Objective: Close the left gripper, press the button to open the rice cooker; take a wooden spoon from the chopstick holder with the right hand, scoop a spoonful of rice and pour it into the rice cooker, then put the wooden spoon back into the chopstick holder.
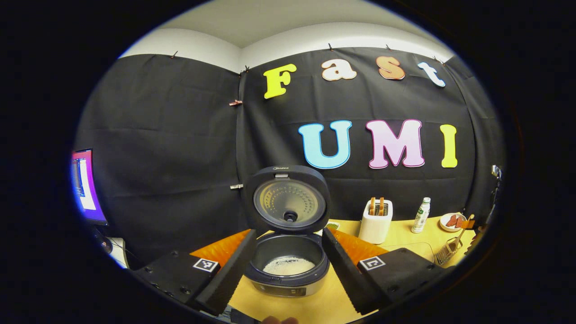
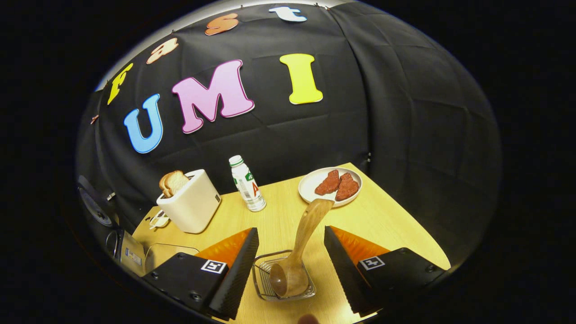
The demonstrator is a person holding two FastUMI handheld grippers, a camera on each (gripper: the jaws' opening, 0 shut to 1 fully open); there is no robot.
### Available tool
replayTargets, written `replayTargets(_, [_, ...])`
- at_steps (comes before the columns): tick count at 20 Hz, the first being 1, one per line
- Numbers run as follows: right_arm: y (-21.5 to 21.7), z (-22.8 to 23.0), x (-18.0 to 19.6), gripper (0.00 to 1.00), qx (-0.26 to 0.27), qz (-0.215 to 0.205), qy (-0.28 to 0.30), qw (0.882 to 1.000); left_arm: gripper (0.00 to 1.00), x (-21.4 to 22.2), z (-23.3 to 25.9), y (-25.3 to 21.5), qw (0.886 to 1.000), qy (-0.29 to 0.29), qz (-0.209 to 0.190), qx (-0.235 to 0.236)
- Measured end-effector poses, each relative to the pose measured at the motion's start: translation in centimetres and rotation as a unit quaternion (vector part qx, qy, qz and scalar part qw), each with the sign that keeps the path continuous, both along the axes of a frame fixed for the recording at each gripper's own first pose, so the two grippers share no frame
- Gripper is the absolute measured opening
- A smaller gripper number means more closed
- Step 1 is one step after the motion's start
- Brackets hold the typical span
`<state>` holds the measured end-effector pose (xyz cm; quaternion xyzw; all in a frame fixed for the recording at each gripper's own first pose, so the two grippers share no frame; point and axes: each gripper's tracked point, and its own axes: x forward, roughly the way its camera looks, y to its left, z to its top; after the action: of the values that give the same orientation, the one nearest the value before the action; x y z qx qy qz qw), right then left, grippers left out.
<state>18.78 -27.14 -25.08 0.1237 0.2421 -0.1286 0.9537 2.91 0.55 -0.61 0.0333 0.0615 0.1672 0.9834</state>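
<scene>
The rice cooker (image 1: 288, 270) stands with its lid (image 1: 288, 200) raised upright, and white rice (image 1: 288, 265) lies in its pot. My left gripper (image 1: 288, 232) is open, its fingers on either side of the cooker's front with nothing between them. The wooden spoon (image 2: 299, 245) stands bowl-down in the wire chopstick holder (image 2: 261, 281), its handle leaning toward the plate. My right gripper (image 2: 291, 229) is open just above the holder, a finger on each side of the spoon and not touching it. In the left gripper view, the holder (image 1: 445, 252) and spoon (image 1: 463, 227) stand far right.
On the wooden table (image 2: 387, 216) stand a white toaster (image 2: 191, 207) holding bread, a small bottle (image 2: 246, 184) and a plate of red meat pieces (image 2: 330, 185). A clear shallow container (image 2: 168, 254) lies left of the holder. A lit monitor (image 1: 85, 186) sits at the far left.
</scene>
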Motion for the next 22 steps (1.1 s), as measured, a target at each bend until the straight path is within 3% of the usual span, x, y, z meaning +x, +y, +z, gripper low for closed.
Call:
replayTargets(2, [-0.8,-0.8,0.9,0.89,0.016,-0.012,0.001,1.0,0.98,-0.8,-0.3,-0.1,1.0,0.008,0.007,0.001])
replayTargets(4, [-1.9,-1.6,1.4,0.77,0.015,-0.028,0.012,0.999,0.99,-1.7,-0.4,0.1,1.0,0.013,0.016,0.003])
replayTargets(6, [-1.8,-2.3,1.6,0.29,0.026,-0.034,0.022,0.999,0.98,-2.6,-0.5,0.2,1.0,0.016,0.023,0.005])
replayTargets(7, [-1.1,-2.5,1.9,0.22,0.039,-0.025,0.025,0.999,0.98,-2.9,-0.5,0.5,0.999,0.018,0.027,0.007])
replayTargets(13, [0.4,0.4,0.9,0.12,0.027,-0.015,0.001,1.0,0.98,-3.8,-0.9,1.2,0.999,0.02,0.031,-0.001])
replayTargets(18, [1.4,6.6,-1.0,0.11,-0.007,-0.023,-0.058,0.998,0.98,-4.0,-0.9,1.9,1.0,0.01,0.016,-0.013])
replayTargets(22, [5.3,11.7,-2.3,0.11,-0.026,-0.008,-0.107,0.994,0.98,-3.9,-1.3,3.0,0.999,0.006,0.0,-0.033])
